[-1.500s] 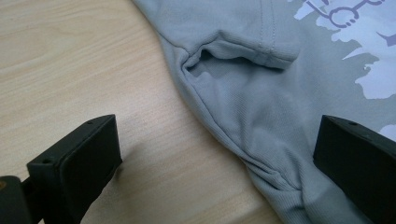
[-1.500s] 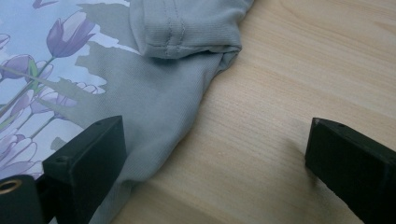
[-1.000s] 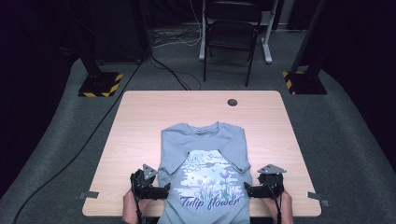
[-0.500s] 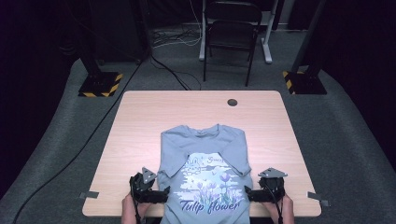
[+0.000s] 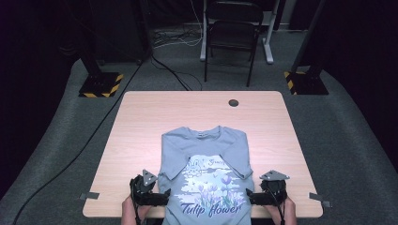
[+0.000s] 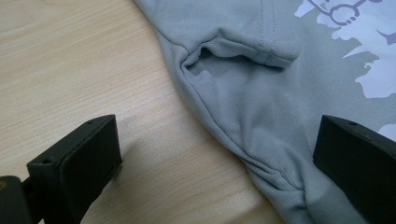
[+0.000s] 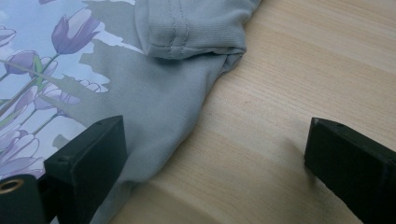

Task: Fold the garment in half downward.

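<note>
The high view looks from above the person's side of the table (image 5: 141, 122), facing forward and down, from far; the table's far edge is toward 12 o'clock and the near edge toward 6 o'clock. It takes in the whole shirt (image 5: 206, 164) and both grippers at the near edge: the left gripper (image 5: 164, 197) at about 7 o'clock, the right gripper (image 5: 248, 197) at about 5 o'clock.

The left gripper view sits very near the table, looking along its jaws at the shirt's left edge (image 6: 243, 121). The right gripper view is equally near and looks at the shirt's right edge (image 7: 159, 102). Each gripper view shares with the high view one side edge of the shirt, with its folded sleeve, and the wood beside it.
</note>
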Demonstrator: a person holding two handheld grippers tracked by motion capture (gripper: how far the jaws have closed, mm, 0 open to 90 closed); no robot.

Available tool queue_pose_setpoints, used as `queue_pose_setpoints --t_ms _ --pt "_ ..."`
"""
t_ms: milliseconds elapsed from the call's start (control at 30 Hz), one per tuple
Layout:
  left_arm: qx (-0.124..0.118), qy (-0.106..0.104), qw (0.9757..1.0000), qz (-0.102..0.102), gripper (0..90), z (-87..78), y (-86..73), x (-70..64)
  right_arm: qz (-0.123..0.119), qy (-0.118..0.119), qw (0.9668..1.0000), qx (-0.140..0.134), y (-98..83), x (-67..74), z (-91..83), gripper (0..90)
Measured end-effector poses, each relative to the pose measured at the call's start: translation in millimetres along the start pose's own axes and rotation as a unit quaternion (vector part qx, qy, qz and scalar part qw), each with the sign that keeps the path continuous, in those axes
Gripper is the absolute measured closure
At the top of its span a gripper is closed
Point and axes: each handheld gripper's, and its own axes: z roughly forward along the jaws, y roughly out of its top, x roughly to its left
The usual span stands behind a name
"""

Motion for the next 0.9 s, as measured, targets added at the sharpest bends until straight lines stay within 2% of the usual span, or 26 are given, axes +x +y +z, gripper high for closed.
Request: queue_pose_setpoints --t_ms 467,900 --pt "-0.001 -0.005 1.0 0.0 0.3 -0.9 -1.9 0.1 -0.004 0.003 1.0 0.002 -1.1 0.2 -1.3 4.8" --pt "-0.003 -0.01 0.9999 0.007 0.2 -0.3 -1.2 1.3 -0.009 0.006 0.9999 0.008 0.1 -2.5 0.7 0.0"
